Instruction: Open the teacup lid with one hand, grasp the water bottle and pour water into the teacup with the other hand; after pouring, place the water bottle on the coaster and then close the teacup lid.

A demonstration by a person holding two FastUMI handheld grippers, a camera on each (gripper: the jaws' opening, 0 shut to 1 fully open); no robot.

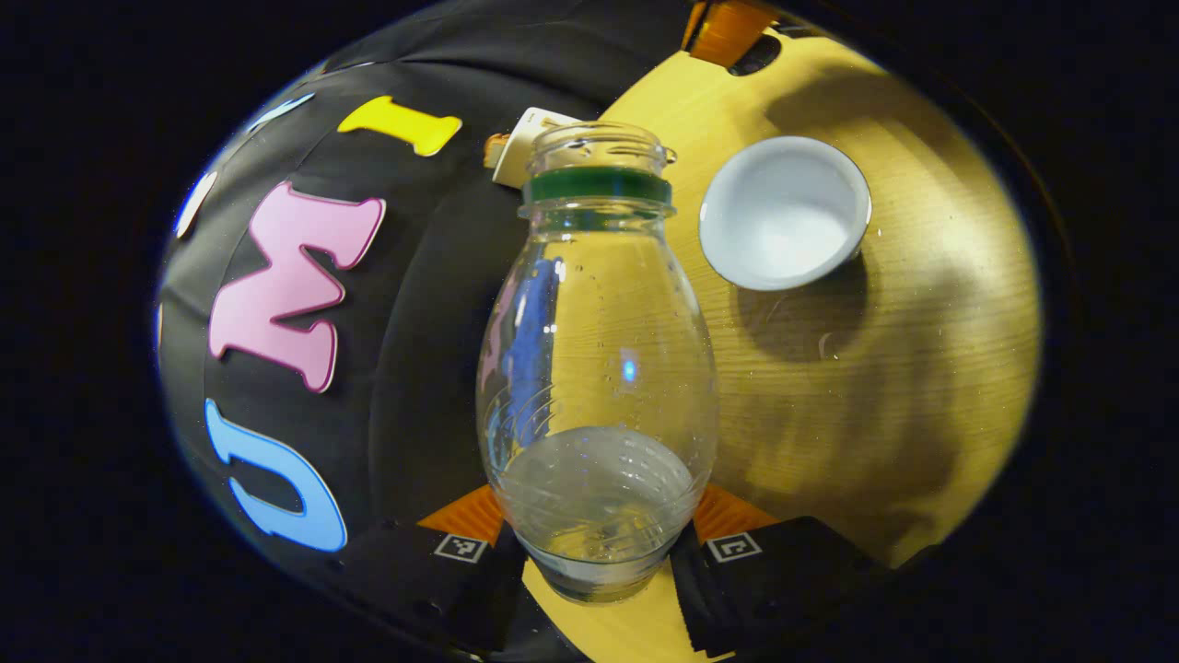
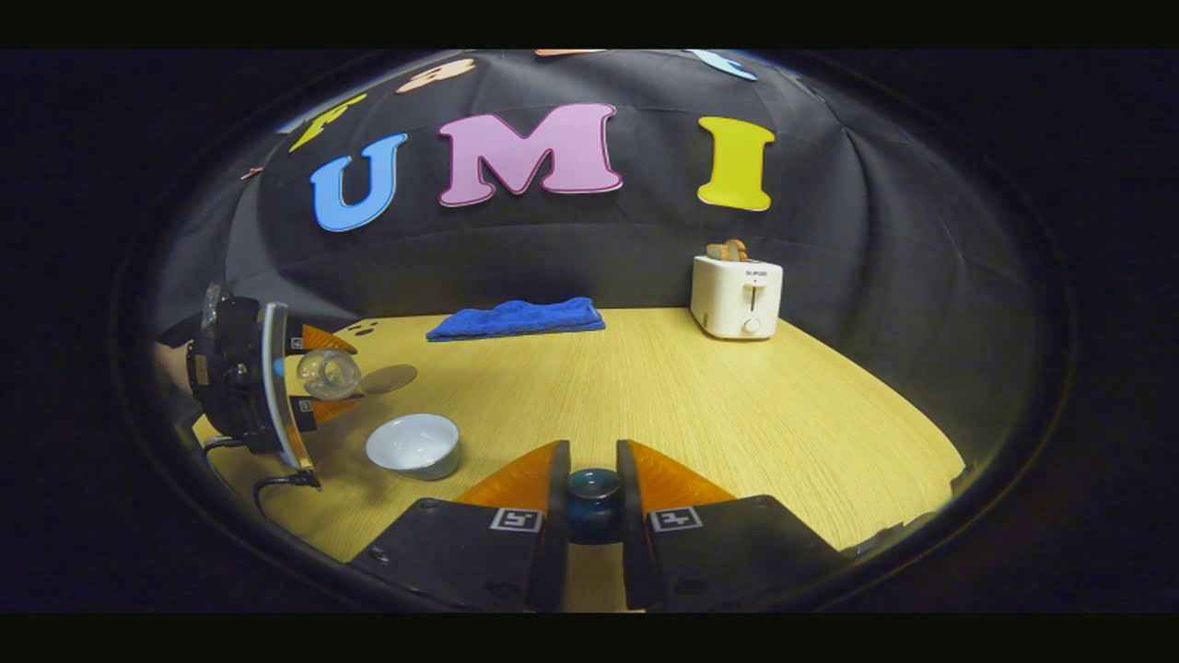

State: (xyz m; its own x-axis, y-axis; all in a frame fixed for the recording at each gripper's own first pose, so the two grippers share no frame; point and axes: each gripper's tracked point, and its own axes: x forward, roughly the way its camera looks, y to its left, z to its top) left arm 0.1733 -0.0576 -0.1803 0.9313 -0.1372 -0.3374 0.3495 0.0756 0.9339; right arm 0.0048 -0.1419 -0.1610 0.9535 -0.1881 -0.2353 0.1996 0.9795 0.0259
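My left gripper [image 1: 597, 520] is shut on the base of a clear, uncapped water bottle [image 1: 597, 350] with a green neck ring and a little water pooled at its bottom. The bottle is tipped on its side. The white teacup [image 1: 783, 221] stands open on the wooden table, to the right of the bottle's mouth. In the right gripper view, the left gripper [image 2: 318, 378] holds the bottle [image 2: 329, 373] sideways, up and left of the teacup [image 2: 414, 445]. My right gripper [image 2: 592, 460] is shut on a dark teal lid [image 2: 592, 502], held above the table. A round brown coaster [image 2: 387, 378] lies behind the teacup.
A folded blue towel [image 2: 516, 318] lies at the table's far edge. A white toaster [image 2: 737, 295] with bread in it stands at the back right, and I see the toaster [image 1: 530, 138] behind the bottle's neck too. Bare wooden table [image 2: 737, 405] stretches to the right.
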